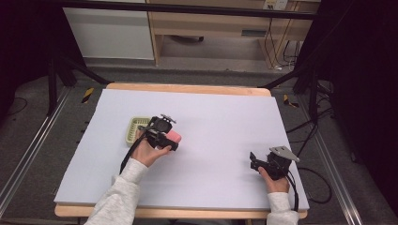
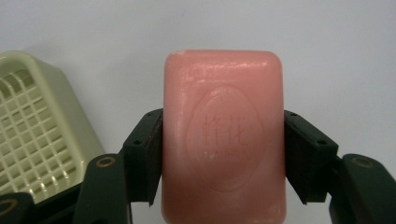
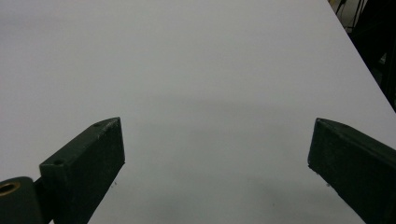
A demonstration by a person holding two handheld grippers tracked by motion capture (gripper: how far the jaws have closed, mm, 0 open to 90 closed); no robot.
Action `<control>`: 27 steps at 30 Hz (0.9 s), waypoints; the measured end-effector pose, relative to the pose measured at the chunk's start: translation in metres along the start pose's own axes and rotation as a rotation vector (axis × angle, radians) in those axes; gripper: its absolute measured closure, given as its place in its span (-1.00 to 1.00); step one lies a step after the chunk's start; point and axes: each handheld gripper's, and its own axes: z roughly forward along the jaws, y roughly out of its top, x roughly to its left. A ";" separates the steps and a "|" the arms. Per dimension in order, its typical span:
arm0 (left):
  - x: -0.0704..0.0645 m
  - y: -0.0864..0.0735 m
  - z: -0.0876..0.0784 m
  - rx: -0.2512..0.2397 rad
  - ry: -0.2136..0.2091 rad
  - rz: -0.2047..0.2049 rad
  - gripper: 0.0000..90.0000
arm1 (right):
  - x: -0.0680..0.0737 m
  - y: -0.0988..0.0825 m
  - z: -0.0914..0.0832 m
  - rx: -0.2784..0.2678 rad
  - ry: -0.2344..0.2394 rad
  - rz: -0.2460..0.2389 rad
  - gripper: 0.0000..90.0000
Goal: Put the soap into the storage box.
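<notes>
Dim room, evenly lit pale table (image 1: 211,117), soft faint shadows, slightly blurry, dark edges

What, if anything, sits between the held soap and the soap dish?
Nothing visible. The left gripper clamps the pink soap, and the green soap dish lies open right beside it on the white table.

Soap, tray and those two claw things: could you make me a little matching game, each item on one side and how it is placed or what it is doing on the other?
Things:
1. pink soap bar
2. pale green slotted tray
3. left gripper
4. right gripper

States:
A. jaws wide apart, nothing between them
B. clamped by its two long sides
C. resting on the white table top, holding nothing
D. shut on the bar, beside the tray

Pairs: 1-B, 2-C, 3-D, 4-A
</notes>
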 end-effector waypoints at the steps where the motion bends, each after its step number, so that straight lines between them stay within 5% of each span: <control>1: 0.002 0.000 -0.001 -0.003 0.003 -0.007 -0.17 | 0.000 0.000 0.000 0.001 0.000 0.001 -0.91; 27: 0.057 -0.003 -0.005 -0.046 0.070 -0.157 -0.17 | 0.000 0.000 0.000 0.001 0.004 0.002 -0.91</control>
